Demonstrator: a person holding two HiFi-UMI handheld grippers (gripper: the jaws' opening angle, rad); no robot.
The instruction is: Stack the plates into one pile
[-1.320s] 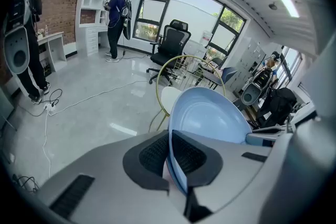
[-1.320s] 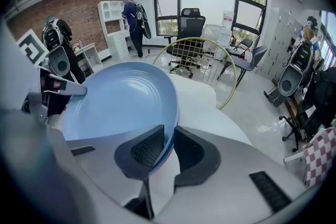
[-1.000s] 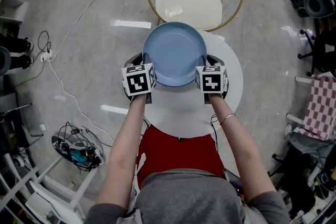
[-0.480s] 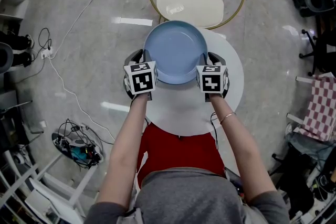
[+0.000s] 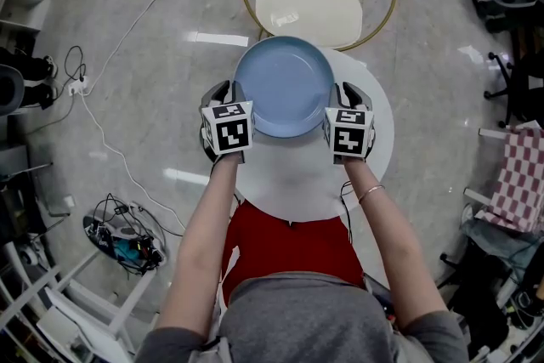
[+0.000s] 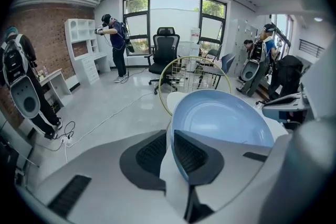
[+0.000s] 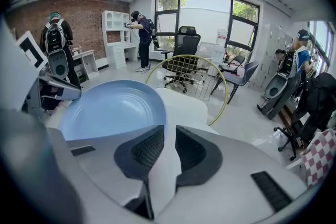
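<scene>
A pale blue plate (image 5: 285,87) rests on the round white table (image 5: 297,180); whether other plates lie beneath it I cannot tell. My left gripper (image 5: 228,96) is at the plate's left edge. In the left gripper view the plate (image 6: 220,118) has its rim inside the left gripper (image 6: 169,136), whose jaws have just been opening; a thin gap shows beside the rim. My right gripper (image 5: 343,96) stands at the plate's right edge. In the right gripper view the right gripper (image 7: 169,139) is open over bare table, the plate (image 7: 113,105) just left of its jaws.
A cream-seated chair (image 5: 308,8) with a gold wire back stands right behind the table. Cables (image 5: 119,238) lie on the floor to the left. A checked cloth (image 5: 520,174) hangs at the right. Several people stand far off in the room.
My right gripper has drawn slightly out to the right, off the plate's rim. My left gripper and the plate have stayed in place.
</scene>
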